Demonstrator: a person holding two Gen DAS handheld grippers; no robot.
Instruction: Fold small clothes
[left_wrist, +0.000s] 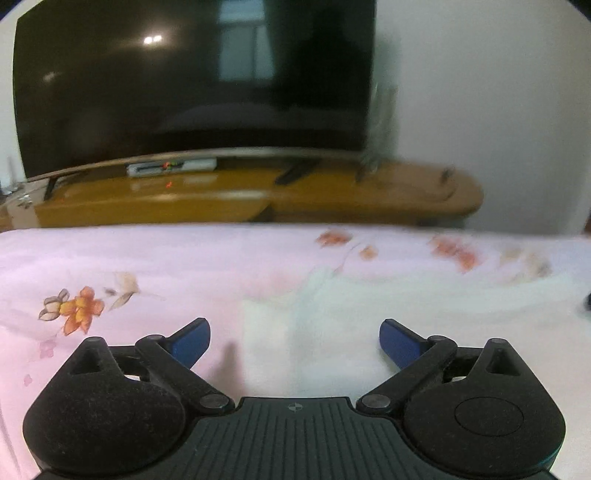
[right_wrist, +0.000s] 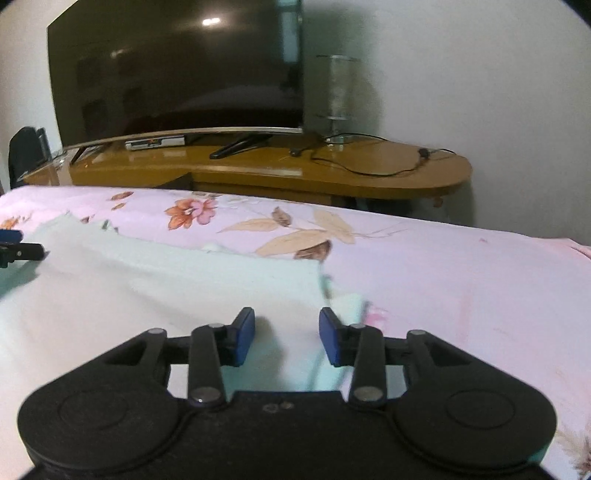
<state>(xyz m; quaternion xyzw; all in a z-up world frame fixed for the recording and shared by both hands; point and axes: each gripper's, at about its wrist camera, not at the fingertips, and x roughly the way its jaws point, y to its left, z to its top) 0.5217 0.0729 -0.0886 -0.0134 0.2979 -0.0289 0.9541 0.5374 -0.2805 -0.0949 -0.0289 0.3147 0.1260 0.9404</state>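
Note:
A pale mint-white small garment (right_wrist: 155, 280) lies flat on the pink floral bedsheet (right_wrist: 461, 280). In the left wrist view the garment (left_wrist: 369, 314) is blurred and fills the middle and right. My left gripper (left_wrist: 294, 341) is wide open just above the garment's left edge and holds nothing. Its tip also shows at the left edge of the right wrist view (right_wrist: 14, 249). My right gripper (right_wrist: 287, 336) is open and empty over the garment's right edge, where a small folded flap (right_wrist: 349, 306) sticks out.
Beyond the bed's far edge stands a glossy wooden TV stand (right_wrist: 369, 166) with a large dark TV (right_wrist: 177, 70), a set-top box (right_wrist: 155, 142), a glass vase (right_wrist: 340, 96) and a black cable (right_wrist: 369, 170). A white wall is behind.

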